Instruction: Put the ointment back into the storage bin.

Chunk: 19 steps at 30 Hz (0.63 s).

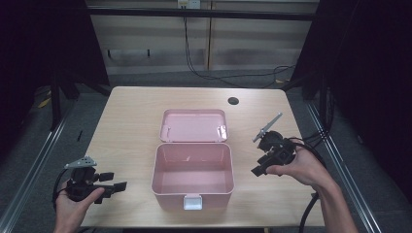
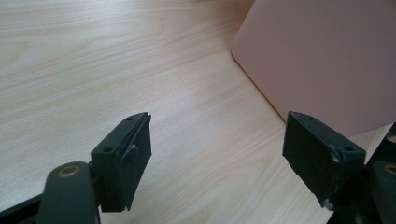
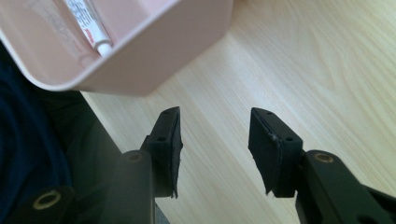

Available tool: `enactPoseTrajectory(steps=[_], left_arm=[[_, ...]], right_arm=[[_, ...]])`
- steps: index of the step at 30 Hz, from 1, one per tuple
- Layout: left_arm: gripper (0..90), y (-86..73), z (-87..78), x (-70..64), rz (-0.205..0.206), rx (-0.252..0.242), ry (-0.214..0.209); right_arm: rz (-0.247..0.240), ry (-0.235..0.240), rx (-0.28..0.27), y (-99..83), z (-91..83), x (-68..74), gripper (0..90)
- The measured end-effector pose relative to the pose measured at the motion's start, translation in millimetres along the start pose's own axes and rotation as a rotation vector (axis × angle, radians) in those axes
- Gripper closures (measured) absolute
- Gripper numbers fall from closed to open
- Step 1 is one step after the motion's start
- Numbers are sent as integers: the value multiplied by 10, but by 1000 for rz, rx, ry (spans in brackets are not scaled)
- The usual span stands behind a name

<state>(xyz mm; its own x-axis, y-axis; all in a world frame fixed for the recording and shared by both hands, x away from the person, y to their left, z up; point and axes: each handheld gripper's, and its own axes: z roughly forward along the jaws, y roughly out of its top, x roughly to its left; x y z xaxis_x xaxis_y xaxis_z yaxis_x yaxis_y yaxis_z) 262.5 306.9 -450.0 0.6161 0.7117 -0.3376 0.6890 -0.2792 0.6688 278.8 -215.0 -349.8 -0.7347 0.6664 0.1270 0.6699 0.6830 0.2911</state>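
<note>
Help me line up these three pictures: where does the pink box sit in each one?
High view: pink box at table centre, lid open behind it.
Left gripper view: its outer wall fills the upper right.
Right gripper view: its corner at upper left, a tube inside.
Shared landmark: the wooden table.

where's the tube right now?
The tube lies inside the open pink box at table centre, seen in the right gripper view against an inner wall.

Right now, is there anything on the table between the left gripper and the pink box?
Nothing visible. The left gripper is open, and bare table runs from its fingers to the side wall of the pink box.
</note>
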Motion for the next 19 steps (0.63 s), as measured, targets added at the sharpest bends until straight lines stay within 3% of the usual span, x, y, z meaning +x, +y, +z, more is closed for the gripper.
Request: enactPoseTrajectory(steps=[11,19], left_arm=[[236,-1,7,1,-6,-4,0],[235,-3,12,0,-7,-1,4]], right_arm=[[63,-48,-29,-256,239,-48,542],[97,-28,-49,-474,472,-137,535]])
